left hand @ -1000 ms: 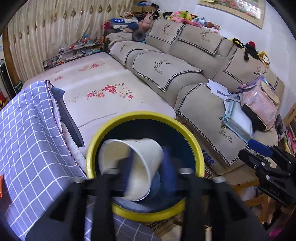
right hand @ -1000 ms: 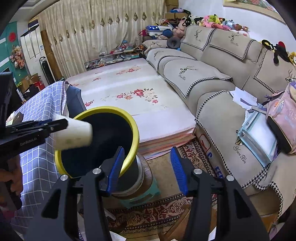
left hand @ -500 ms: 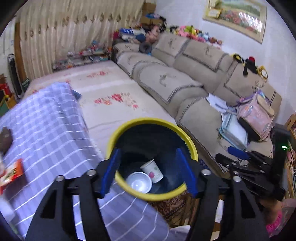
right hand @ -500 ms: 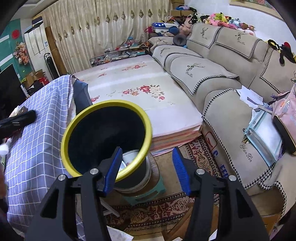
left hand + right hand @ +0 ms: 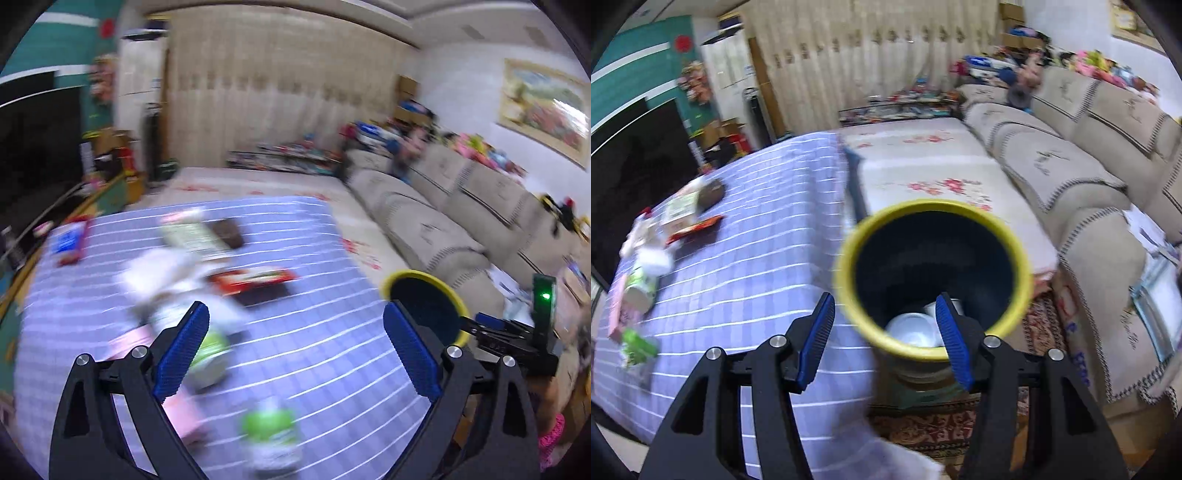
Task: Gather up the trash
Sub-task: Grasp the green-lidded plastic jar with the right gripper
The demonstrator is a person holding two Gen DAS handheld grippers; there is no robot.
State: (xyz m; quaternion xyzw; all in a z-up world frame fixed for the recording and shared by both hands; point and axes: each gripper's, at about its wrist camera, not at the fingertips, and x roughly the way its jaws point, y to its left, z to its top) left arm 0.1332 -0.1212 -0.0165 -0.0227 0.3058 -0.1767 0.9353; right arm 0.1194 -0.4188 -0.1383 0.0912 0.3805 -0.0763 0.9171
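Observation:
My left gripper (image 5: pixel 295 314) hangs over the purple checked tablecloth (image 5: pixel 332 332); its jaws are opening wide with nothing between them. Blurred trash lies under it: a green-and-white paper cup (image 5: pixel 210 350), a green packet (image 5: pixel 271 435), a red wrapper (image 5: pixel 255 278) and white tissue (image 5: pixel 159 269). The yellow-rimmed dark bin (image 5: pixel 424 306) stands past the table's right edge, with my right gripper (image 5: pixel 495 325) beside it. In the right wrist view my right gripper (image 5: pixel 884 302) is open just in front of the bin (image 5: pixel 849 258). White cups (image 5: pixel 912 332) lie in the bin's bottom.
A beige sofa (image 5: pixel 1071 166) runs along the right, with a floral mat (image 5: pixel 942 184) between it and the table. The bin rests on a low stool (image 5: pixel 923 391) over a patterned rug (image 5: pixel 942 424). More litter (image 5: pixel 639 288) sits at the table's left end.
The left gripper let the paper cup fall into the bin, then swung left over the table while its jaws widened. The right gripper moved in closer to the bin.

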